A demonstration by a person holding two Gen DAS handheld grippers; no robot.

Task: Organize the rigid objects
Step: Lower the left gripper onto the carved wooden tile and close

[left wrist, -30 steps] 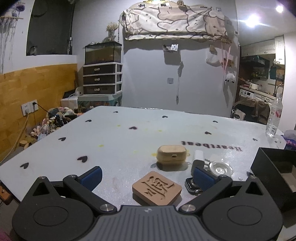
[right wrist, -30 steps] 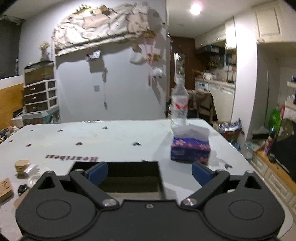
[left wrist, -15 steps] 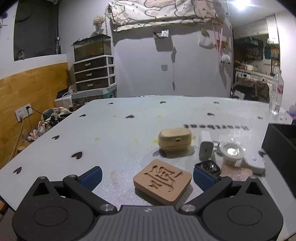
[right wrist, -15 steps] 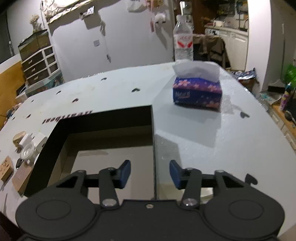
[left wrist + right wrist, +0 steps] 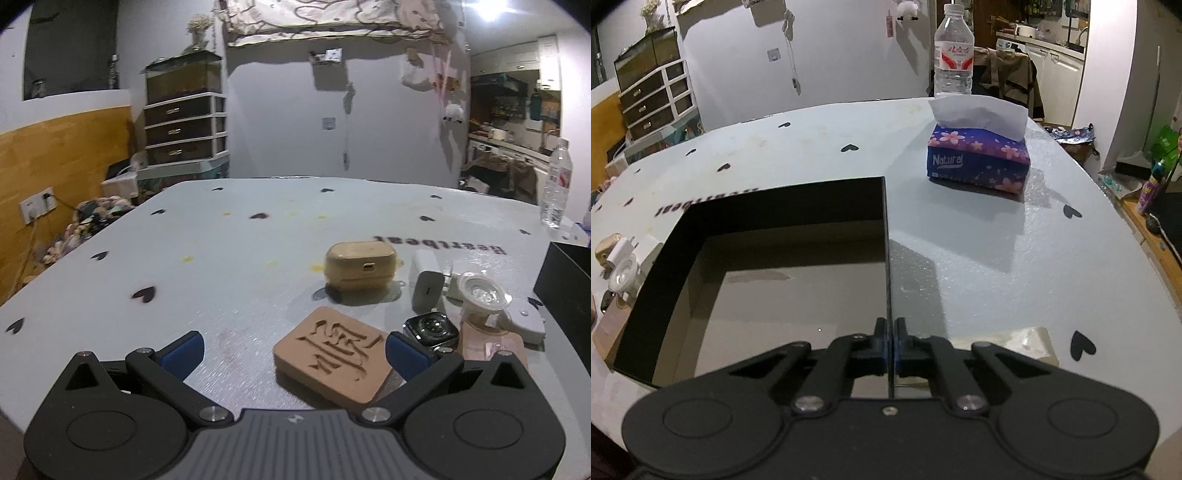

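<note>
My right gripper (image 5: 890, 341) pinches the open black rectangular box's (image 5: 775, 199) thin wall; my left gripper (image 5: 295, 349) stands spread beside the carved tan wooden block (image 5: 330, 354).

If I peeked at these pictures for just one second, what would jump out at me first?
Probably the big black box, open on top, with the right gripper pinching its thin right wall. Next, the wooden block with a carved symbol, lying between the open fingers of the left gripper. Then the purple flowery tissue box behind the black box, by a water bottle.
</note>
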